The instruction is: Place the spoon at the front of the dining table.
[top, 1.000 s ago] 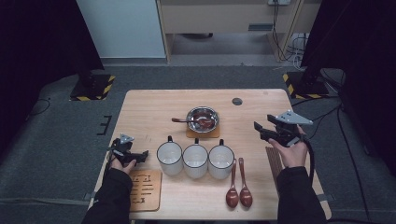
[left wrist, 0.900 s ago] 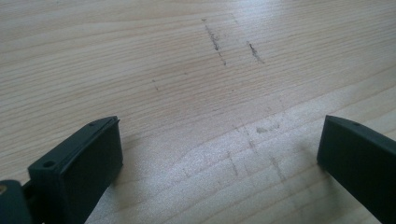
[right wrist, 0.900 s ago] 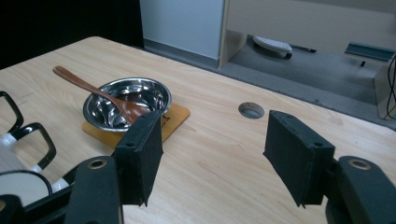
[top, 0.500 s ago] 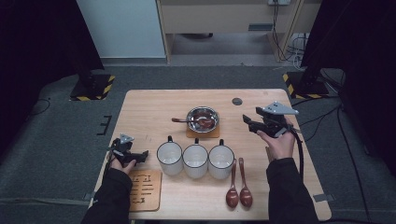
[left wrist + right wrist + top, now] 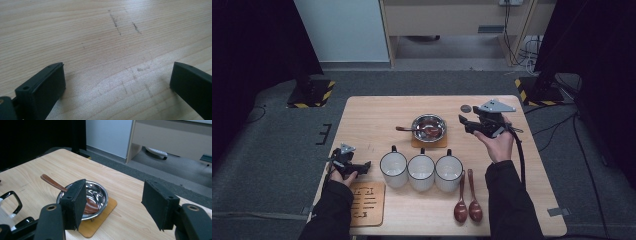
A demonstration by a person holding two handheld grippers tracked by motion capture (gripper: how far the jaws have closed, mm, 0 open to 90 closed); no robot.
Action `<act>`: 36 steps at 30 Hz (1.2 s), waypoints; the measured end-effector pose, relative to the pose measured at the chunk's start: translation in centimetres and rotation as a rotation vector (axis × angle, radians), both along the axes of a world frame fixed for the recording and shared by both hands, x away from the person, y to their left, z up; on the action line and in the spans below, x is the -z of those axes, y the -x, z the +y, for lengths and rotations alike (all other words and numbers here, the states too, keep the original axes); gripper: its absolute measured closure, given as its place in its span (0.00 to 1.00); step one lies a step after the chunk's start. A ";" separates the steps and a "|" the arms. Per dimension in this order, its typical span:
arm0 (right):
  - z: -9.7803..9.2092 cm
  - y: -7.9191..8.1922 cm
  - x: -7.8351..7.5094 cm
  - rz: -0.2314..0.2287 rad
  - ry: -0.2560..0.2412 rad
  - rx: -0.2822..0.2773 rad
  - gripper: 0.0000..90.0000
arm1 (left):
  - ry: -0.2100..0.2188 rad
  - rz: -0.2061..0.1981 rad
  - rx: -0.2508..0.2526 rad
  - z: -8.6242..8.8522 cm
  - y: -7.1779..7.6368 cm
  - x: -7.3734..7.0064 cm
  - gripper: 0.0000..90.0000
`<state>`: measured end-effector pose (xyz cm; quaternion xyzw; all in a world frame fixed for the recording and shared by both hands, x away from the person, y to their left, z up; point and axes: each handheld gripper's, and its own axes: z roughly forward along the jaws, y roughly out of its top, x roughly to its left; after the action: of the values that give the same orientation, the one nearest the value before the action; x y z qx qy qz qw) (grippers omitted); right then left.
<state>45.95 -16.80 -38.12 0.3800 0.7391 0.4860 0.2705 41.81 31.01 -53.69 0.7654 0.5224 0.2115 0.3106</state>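
Beside the open right tool (image 5: 468, 123), a brown spoon (image 5: 75, 195) inside the steel bowl (image 5: 100, 192).

A lab: black curtains (image 5: 257, 45), hazard-taped stands (image 5: 312, 95), loose cables (image 5: 517, 45).

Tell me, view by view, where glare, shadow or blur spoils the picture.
High view: soft overall, dark surroundings. Left gripper view: a pale sheen on the table, and shadow beside the near jaw. Right gripper view: bright reflections inside the steel bowl; the jaws look slightly soft.

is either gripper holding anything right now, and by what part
Nothing is held. The left gripper is open over bare table; the right gripper is open near the steel bowl.
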 end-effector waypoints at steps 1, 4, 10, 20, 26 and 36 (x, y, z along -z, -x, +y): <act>0.6 -0.3 0.0 -0.004 0.001 -0.007 0.40 | 0.000 0.000 0.000 0.0 0.0 0.0 0.00; 1.4 -0.7 0.0 -0.001 0.005 -0.017 0.40 | 0.000 0.000 0.000 0.0 0.0 0.0 0.00; 2.7 -1.5 0.2 0.007 0.007 -0.031 0.41 | 0.000 0.000 0.000 0.0 0.0 0.0 0.00; 4.9 -3.1 0.5 0.020 0.020 -0.051 0.41 | 0.000 0.000 0.000 0.0 0.0 0.0 0.00; 5.9 -3.7 0.2 0.014 0.012 -0.063 0.41 | 0.000 0.000 0.000 0.0 0.0 0.0 0.00; 7.6 -4.9 1.2 0.032 0.027 -0.076 0.41 | 0.000 0.000 0.000 0.0 0.0 0.0 0.00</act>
<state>50.87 -9.17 -39.29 0.3557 0.7638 0.4798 0.2448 41.82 31.02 -53.69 0.7655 0.5224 0.2113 0.3106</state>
